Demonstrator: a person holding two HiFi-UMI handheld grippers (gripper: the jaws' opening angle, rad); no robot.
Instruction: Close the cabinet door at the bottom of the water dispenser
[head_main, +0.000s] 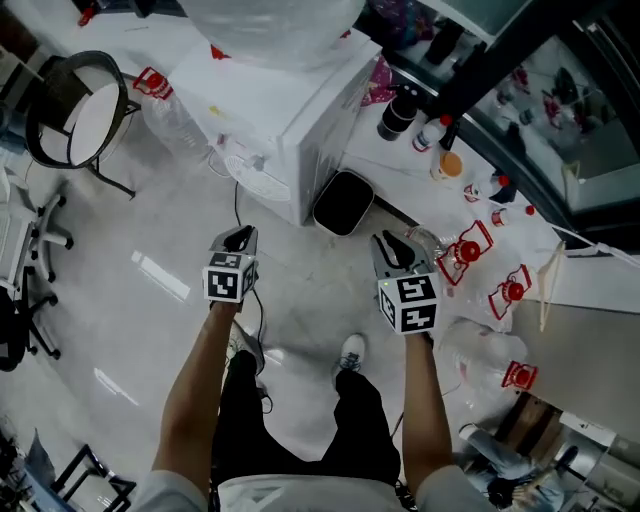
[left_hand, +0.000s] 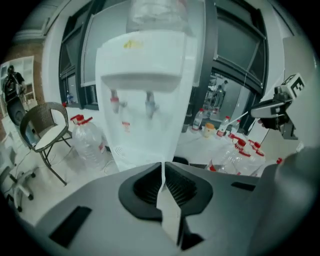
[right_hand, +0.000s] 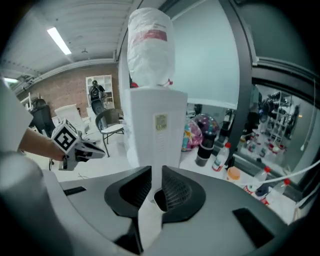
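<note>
The white water dispenser (head_main: 290, 110) stands on the floor ahead of me with a bottle on top, and it fills the middle of the left gripper view (left_hand: 145, 100). Its side shows in the right gripper view (right_hand: 155, 130). The lower cabinet front is largely hidden, so I cannot tell how its door stands. My left gripper (head_main: 238, 238) hovers in front of the dispenser, jaws shut with nothing between them (left_hand: 163, 167). My right gripper (head_main: 392, 246) hangs to the right of it, jaws a narrow gap apart and holding nothing (right_hand: 156, 172).
A black bin (head_main: 343, 203) sits at the dispenser's right foot. Several red-capped water bottles (head_main: 470, 250) lie on the floor to the right. A round chair (head_main: 75, 115) and a large jug (head_main: 165, 100) are at the left. A cord (head_main: 238, 215) trails from the dispenser.
</note>
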